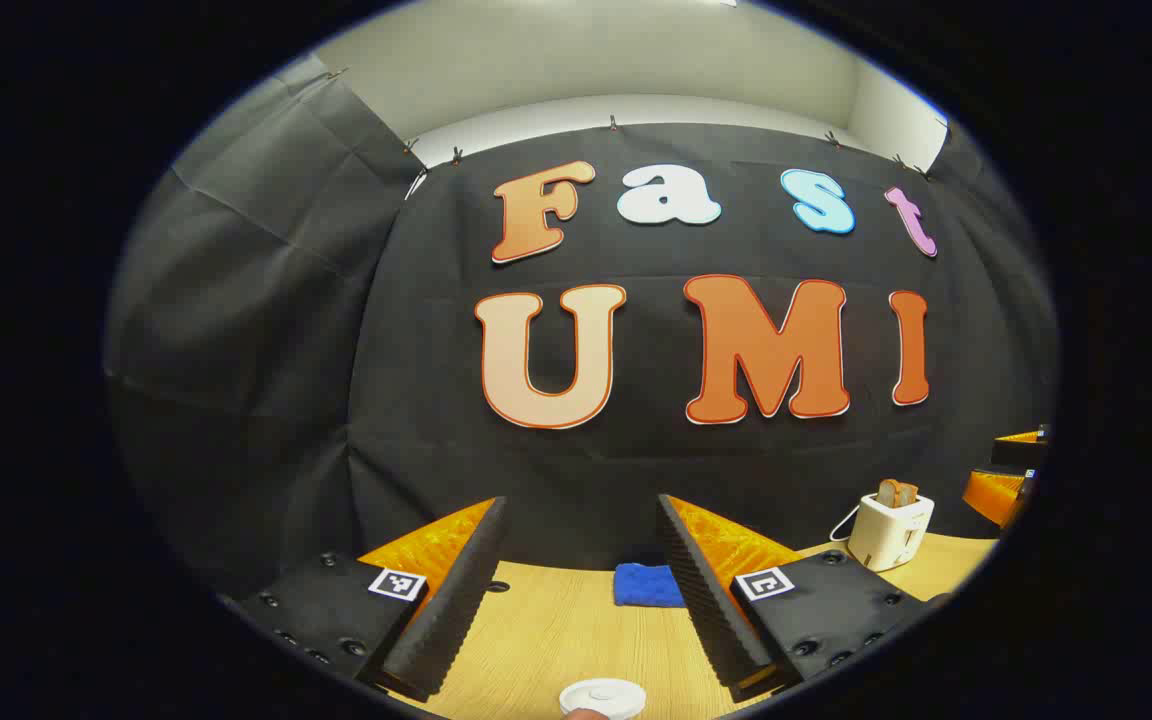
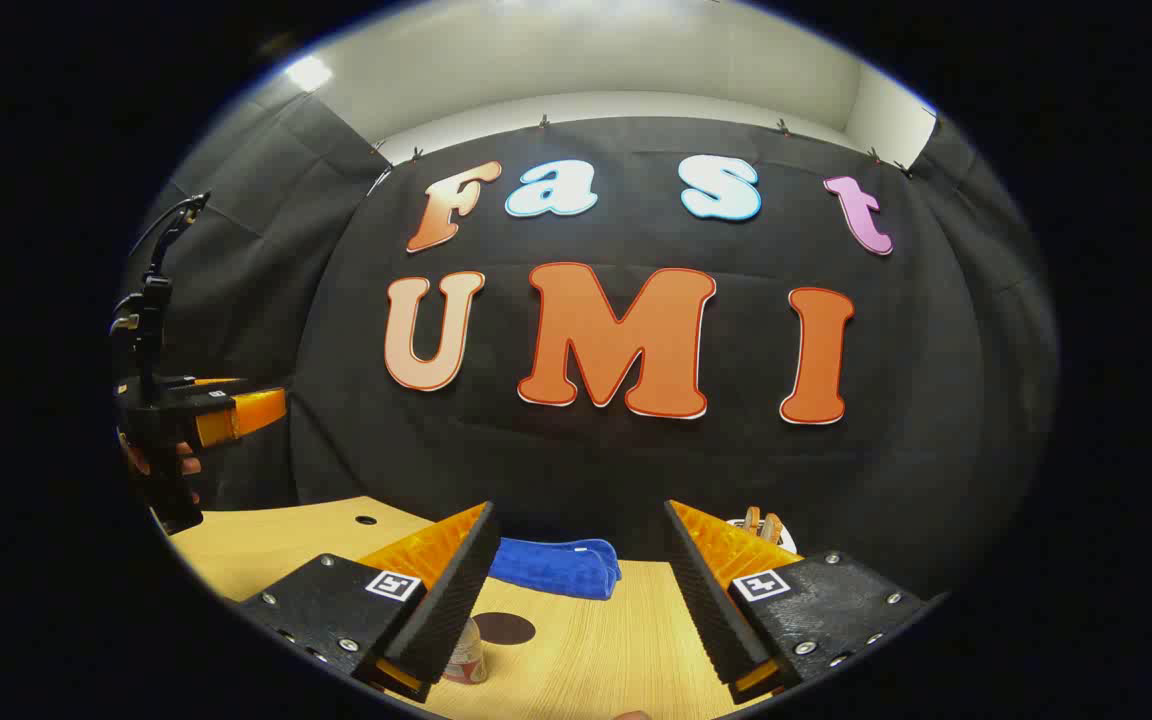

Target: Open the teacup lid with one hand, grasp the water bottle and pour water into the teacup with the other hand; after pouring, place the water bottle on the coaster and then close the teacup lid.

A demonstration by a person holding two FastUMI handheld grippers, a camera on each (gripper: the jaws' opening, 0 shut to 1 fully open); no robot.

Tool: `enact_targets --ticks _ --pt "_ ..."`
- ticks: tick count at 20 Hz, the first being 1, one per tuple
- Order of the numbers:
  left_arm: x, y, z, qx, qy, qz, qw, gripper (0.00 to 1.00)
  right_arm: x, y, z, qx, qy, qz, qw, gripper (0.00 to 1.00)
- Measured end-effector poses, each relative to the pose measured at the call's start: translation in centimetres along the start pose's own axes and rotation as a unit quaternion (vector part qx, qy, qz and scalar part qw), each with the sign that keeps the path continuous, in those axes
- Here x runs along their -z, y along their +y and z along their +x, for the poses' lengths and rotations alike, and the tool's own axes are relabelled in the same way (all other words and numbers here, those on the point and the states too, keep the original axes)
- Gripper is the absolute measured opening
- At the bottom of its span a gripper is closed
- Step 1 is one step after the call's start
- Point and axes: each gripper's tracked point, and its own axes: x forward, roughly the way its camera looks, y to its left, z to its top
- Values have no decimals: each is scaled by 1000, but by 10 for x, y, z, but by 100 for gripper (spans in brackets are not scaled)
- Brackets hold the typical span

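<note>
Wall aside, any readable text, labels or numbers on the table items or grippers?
Left gripper, marker squares: coded patterns, no words.
Right gripper, marker squares: the same.
Water bottle label: too blurred to read.
Toaster, teacup lid: no text visible.

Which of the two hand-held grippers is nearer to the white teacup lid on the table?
Left. The left hand-held gripper hangs open just above the white lid, which sits between its fingers. The right hand-held gripper hangs open near the bottle and blue cloth.
</note>
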Motion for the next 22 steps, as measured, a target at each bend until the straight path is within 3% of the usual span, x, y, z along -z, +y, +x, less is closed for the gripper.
enact_targets --ticks 7,8,22 --pt "8 -2 -6 5 0 13 1000 94 12 5 -1 -6 7 1 1000 98" --pt "9 -4 -7 6 -1 12 1000 100 12 6 -1 -7 7 2 1000 98" --pt "46 -10 -10 10 31 26 999 97 34 15 -2 -16 23 7 1000 97"
